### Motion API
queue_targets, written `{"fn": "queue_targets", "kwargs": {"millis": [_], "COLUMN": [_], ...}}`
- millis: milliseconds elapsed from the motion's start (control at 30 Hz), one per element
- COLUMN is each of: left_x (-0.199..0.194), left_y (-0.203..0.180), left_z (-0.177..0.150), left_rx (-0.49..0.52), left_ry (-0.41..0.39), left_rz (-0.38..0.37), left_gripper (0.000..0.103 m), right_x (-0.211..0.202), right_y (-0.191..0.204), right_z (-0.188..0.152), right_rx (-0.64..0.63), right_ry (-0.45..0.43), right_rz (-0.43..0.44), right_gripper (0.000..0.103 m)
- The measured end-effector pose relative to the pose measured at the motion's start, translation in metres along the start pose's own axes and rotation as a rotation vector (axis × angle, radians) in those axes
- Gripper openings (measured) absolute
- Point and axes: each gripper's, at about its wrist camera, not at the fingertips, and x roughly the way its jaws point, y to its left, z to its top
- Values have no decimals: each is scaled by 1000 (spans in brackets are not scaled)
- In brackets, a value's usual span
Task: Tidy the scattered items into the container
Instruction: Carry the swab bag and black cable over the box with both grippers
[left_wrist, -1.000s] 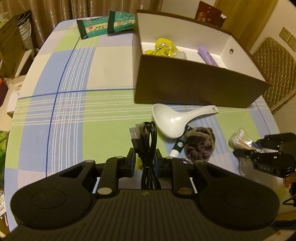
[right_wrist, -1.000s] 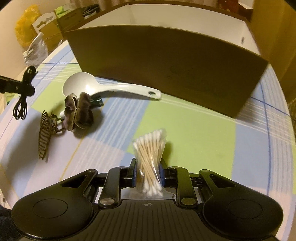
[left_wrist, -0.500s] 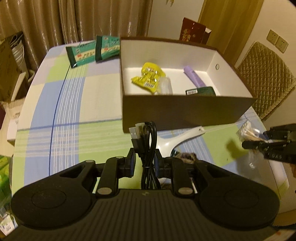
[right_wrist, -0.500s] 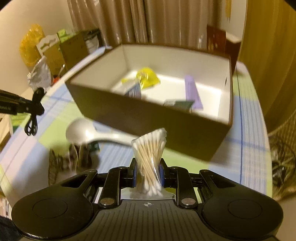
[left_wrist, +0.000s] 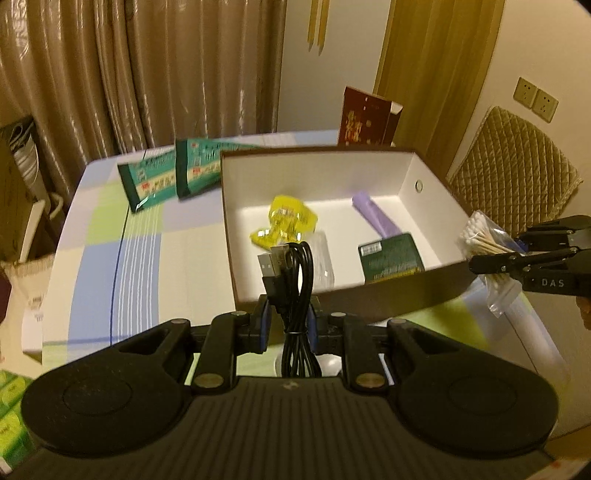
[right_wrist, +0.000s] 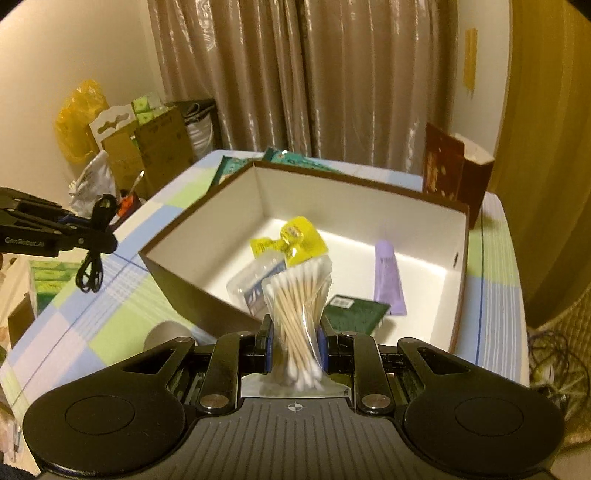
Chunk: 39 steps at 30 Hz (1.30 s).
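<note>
My left gripper (left_wrist: 289, 325) is shut on a coiled black USB cable (left_wrist: 291, 280), held in the air just before the near wall of the brown box (left_wrist: 391, 299). My right gripper (right_wrist: 294, 345) is shut on a clear bag of cotton swabs (right_wrist: 297, 314), held above the box's (right_wrist: 207, 310) near corner. Inside the white-lined box lie a yellow packet (left_wrist: 286, 221), a purple tube (left_wrist: 373, 216), a dark green card (left_wrist: 391, 258) and a clear packet (right_wrist: 255, 284). Each gripper shows in the other's view: the right one (left_wrist: 480, 258) at the box's right end, the left one (right_wrist: 105, 232) off to the left.
Two green sachets (left_wrist: 173, 173) lie on the checked tablecloth (left_wrist: 107, 266) behind the box's left corner. A dark red carton (left_wrist: 365, 118) stands behind the box. A quilted chair (left_wrist: 513, 166) is on the right, cardboard boxes and bags (right_wrist: 144, 144) beyond the table's left side.
Both grippers have risen with their loads and come closer to the box. Its inside now shows fully; the spoon, hair tie and clip have dropped out of sight below.
</note>
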Motion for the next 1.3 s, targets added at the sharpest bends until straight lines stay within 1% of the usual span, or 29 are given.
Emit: {"fn": "queue_targets", "kwargs": {"millis": [333, 600, 733, 933, 1133, 1300], "left_x": [11, 37, 61, 103, 140, 159], "left_y": [-6, -6, -2, 6, 4, 1], "left_z": [33, 57, 63, 65, 62, 57], "left_rx": [31, 48, 35, 12, 55, 83], "left_ry": [-42, -35, 4, 106, 196, 253], "left_rz": [-24, -28, -43, -45, -19, -7], "left_gripper": [16, 16, 16, 16, 16, 16], "right_x": [14, 44, 67, 103, 125, 132], "right_y": [-5, -13, -13, -14, -16, -15], "right_z": [27, 45, 48, 44, 38, 37], "right_rx": [13, 68, 101, 134, 155, 148], "right_ry": [-37, -31, -7, 58, 109, 131], "right_rz": [9, -4, -10, -36, -46, -49], "right_gripper": [19, 19, 19, 19, 19, 19]}}
